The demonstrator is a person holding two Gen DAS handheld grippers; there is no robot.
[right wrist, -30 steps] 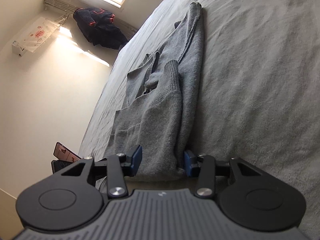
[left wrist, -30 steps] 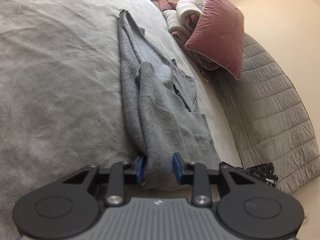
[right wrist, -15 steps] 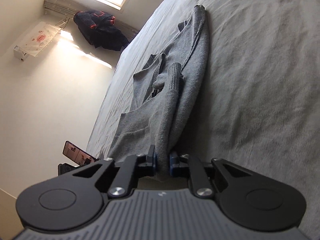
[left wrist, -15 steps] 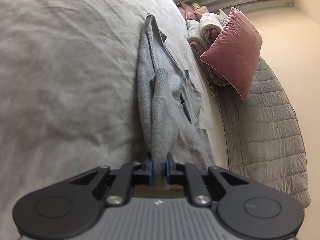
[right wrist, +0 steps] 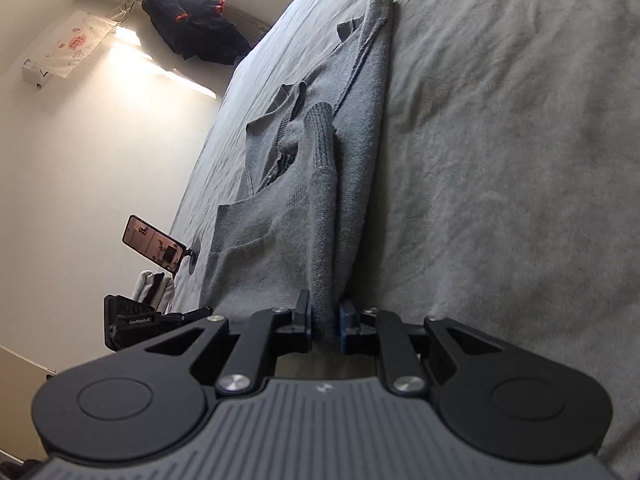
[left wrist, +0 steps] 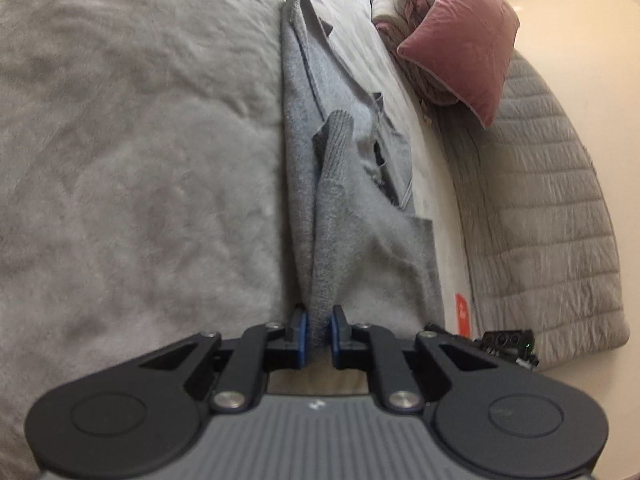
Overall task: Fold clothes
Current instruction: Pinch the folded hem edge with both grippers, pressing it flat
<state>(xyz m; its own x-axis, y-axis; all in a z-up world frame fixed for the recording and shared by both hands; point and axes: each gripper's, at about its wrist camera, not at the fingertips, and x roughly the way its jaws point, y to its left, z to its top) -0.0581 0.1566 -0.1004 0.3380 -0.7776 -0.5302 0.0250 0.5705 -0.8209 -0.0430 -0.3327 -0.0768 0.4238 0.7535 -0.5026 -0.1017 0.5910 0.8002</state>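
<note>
Sweater (left wrist: 372,216), grey knit, lies long and narrow on the bed (left wrist: 132,168), one side doubled over the body with a ribbed cuff (left wrist: 338,128) resting on top near the neckline. Both tools pinch it at opposite ends. Left tool (left wrist: 319,334) is closed down to a thin gap on a bunched edge of the fabric; right tool (right wrist: 325,322) is likewise nearly closed on a gathered edge of the same sweater (right wrist: 320,200). Fabric between them looks slightly raised and tented at each grip, the rest flat on the bed.

Risks, as judged from this:
- Each grip holds only a narrow bunch of layers; a pull could let the inner layer slip out, so the fold opens.
- Loose sleeve on top is not pinned; lifting or swinging could let it slide off and hang.
- Uneven lifting between the two tools would skew the fold line.
- Sweater sits near the bed edge by the pink cushion (left wrist: 464,36) and quilted headboard (left wrist: 552,208); a drag that way could drop an end off.

Phone on a stand (right wrist: 154,248) sits off the bed.
</note>
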